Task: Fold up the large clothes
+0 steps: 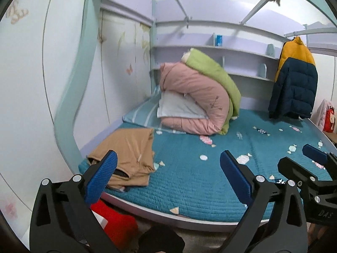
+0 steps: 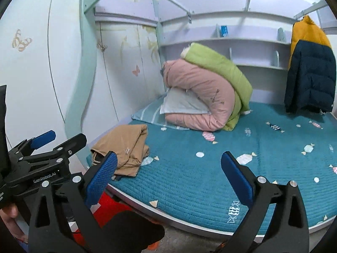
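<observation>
A tan garment point(image 1: 128, 154) point(image 2: 124, 147) lies folded in a loose pile on the near left corner of the teal bed point(image 1: 200, 181) point(image 2: 210, 181). My left gripper point(image 1: 168, 168) hangs open over the bed's front edge, above and back from the garment, with nothing between its blue pads. My right gripper point(image 2: 168, 168) is open beside it, also with nothing in it. Each gripper shows in the other's view: the right gripper point(image 1: 303, 162) at the right edge, the left gripper point(image 2: 59, 141) at the left edge, with a hand under it.
Rolled pink and green duvets point(image 1: 195, 97) point(image 2: 200, 92) sit on a striped pillow at the bed's head, under wall shelves. A yellow and navy puffer jacket point(image 1: 294, 80) point(image 2: 309, 69) hangs at the right. A red thing point(image 1: 113, 221) lies on the floor below the bed.
</observation>
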Demonstrator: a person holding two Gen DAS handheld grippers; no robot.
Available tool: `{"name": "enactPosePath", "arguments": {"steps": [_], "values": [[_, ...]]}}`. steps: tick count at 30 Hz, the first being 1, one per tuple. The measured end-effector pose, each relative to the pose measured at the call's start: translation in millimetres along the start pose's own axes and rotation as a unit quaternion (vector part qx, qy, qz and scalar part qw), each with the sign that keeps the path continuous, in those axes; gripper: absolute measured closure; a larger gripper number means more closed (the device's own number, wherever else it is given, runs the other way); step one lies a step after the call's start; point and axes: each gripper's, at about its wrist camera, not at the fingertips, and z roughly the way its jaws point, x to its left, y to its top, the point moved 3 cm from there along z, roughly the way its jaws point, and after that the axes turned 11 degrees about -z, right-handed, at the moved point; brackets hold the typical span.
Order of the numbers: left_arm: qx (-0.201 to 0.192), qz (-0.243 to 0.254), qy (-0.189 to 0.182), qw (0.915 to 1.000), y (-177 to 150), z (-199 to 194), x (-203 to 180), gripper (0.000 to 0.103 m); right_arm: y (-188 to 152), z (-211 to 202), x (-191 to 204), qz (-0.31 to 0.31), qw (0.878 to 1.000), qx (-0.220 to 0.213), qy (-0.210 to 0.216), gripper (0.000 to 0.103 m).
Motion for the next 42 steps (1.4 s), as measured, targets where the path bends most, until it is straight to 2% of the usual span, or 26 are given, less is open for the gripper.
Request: {"name": "enactPosePath", "arguments": {"steps": [13,21,42], "values": [[-0.055,0.027,-0.001,0.9981,9.1,-45.3,-24.7,0.005,12.1,-47.4,-5.5,-0.003,0.998,-0.053,-0.019,0.008],[-0.059,0.03,-0.006,0.9978,10.6,-50.3,-28.5,0.005,16.6,-59.7,-6.9,-0.005,0.997,-0.072,-0.03,0.008],[-0.067,0.026,-0.011,0.9974,7.0,-57.9,-30.3,0.005,19.3,-60.8,-6.7,-0.001,0.996,-0.077,-0.035,0.008]]}}
